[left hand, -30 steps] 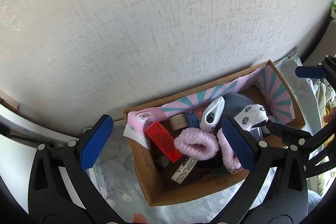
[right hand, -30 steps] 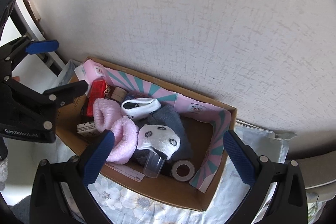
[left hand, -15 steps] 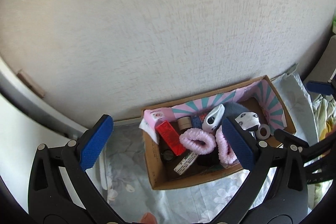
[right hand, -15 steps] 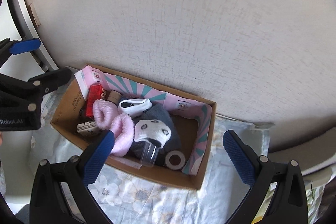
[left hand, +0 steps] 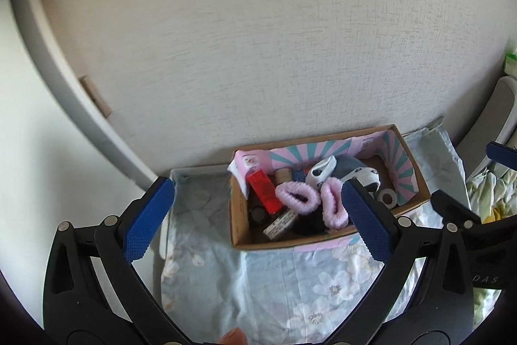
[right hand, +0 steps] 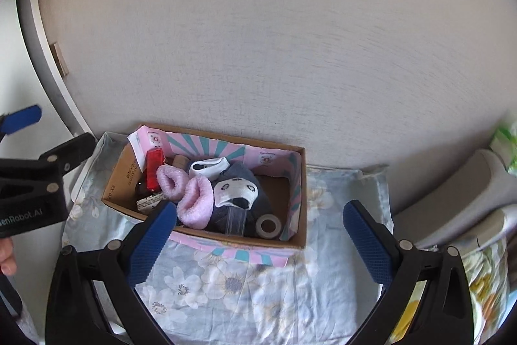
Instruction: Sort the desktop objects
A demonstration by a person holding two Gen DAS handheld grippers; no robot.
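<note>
A cardboard box (left hand: 290, 243) (right hand: 206, 240) with a pink and teal lining stands against the wall on a flowered cloth. It holds a red carton (left hand: 263, 191) (right hand: 153, 168), two pink fluffy socks (left hand: 295, 198) (right hand: 194, 204), white patterned socks (left hand: 320, 172) (right hand: 236, 189) on a grey cloth, a tape roll (left hand: 386, 199) (right hand: 268, 225), a clear cup (right hand: 236, 220) and small bottles. My left gripper (left hand: 257, 219) is open and empty, held back from the box. My right gripper (right hand: 257, 235) is open and empty, likewise back from it.
The flowered light blue cloth (left hand: 290, 286) (right hand: 258, 290) covers the table. The textured wall (left hand: 258, 37) rises right behind the box. A white curved frame (left hand: 64, 80) is on the left. A grey-white chair (right hand: 468, 199) and bedding are on the right.
Both grippers have pulled back and up from the box, which now looks smaller and farther away. More cloth shows in front. Both stay open and empty.
</note>
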